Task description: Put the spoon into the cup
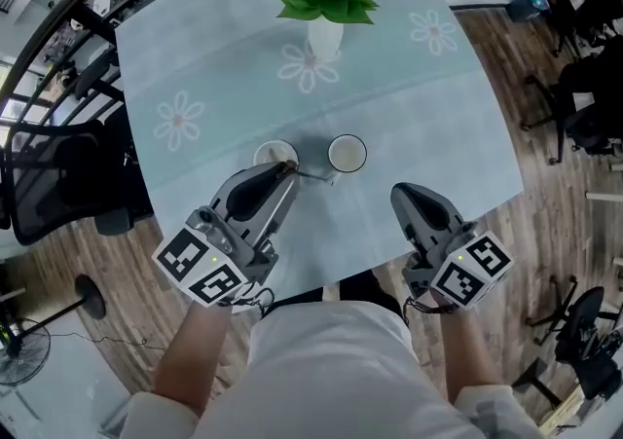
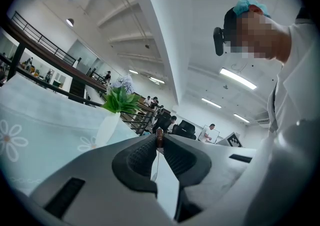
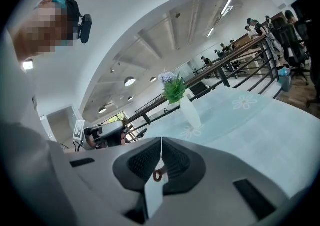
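Two jaws of my left gripper (image 1: 286, 168) pinch the spoon (image 1: 314, 174) by its brown handle (narrow gap); my right gripper (image 1: 405, 193) is fully closed.

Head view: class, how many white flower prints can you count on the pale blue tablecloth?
3. One white flower print near the left edge, one just in front of the white vase at, one near the right edge. Others may be hidden under objects.
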`<state>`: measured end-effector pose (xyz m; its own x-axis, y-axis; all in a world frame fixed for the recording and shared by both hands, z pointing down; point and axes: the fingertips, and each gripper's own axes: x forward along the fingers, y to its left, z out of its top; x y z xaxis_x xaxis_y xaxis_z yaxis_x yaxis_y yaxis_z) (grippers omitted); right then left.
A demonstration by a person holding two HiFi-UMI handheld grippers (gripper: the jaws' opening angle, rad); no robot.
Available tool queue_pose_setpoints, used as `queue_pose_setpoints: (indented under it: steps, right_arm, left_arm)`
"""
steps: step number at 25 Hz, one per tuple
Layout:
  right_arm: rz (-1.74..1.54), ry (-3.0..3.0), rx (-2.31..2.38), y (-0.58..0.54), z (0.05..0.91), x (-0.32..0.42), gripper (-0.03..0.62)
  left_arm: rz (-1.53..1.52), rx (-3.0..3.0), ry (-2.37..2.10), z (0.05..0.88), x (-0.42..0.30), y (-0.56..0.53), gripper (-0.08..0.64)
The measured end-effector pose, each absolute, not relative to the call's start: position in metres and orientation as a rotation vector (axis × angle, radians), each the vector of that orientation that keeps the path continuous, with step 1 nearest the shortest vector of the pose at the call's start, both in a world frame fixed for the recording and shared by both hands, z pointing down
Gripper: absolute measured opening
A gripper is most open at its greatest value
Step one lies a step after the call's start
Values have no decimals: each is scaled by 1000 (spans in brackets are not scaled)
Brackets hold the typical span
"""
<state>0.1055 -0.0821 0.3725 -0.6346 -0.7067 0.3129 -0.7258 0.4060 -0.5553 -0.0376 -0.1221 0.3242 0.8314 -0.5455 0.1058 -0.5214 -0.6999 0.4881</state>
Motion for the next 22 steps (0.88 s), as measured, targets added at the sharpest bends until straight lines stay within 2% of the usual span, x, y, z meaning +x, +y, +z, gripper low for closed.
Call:
queue_pose_setpoints:
  steps: [22]
  right_arm:
    - [1199,-2539,1275,-121,430,139,23]
  left_arm:
    - [76,2384,-803,417,3,-178,58]
